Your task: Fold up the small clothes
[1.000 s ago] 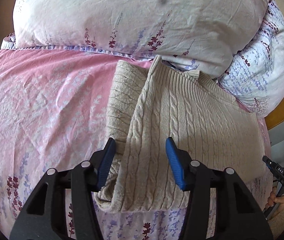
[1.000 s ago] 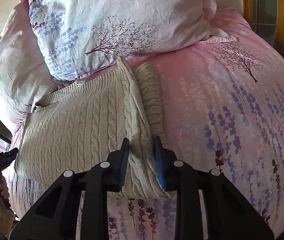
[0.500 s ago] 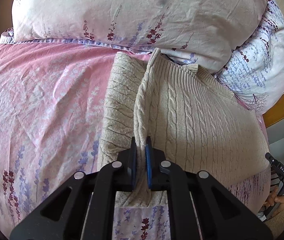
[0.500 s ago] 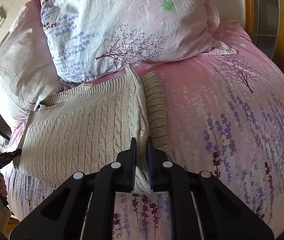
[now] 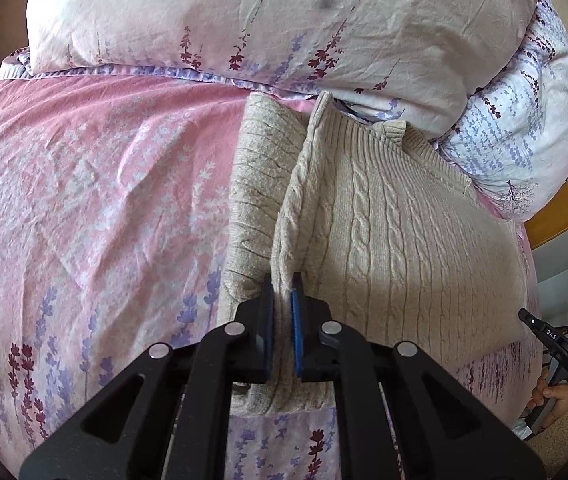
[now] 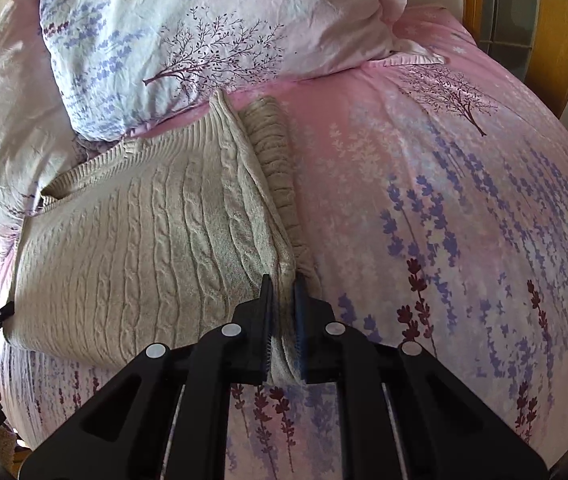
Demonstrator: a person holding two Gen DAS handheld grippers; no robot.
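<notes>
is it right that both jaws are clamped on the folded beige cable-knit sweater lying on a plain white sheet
Not quite. Both the left gripper and the right gripper do have their jaws clamped on the folded beige cable-knit sweater, but it lies on a pink floral bedsheet, not a plain white one. The right wrist view shows it best.

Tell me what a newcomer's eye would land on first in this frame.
A beige cable-knit sweater lies partly folded on the pink floral bedspread, just below the floral pillows. The left tongs and the right tongs are each shut on the sweater's near edge at the fold.
</notes>
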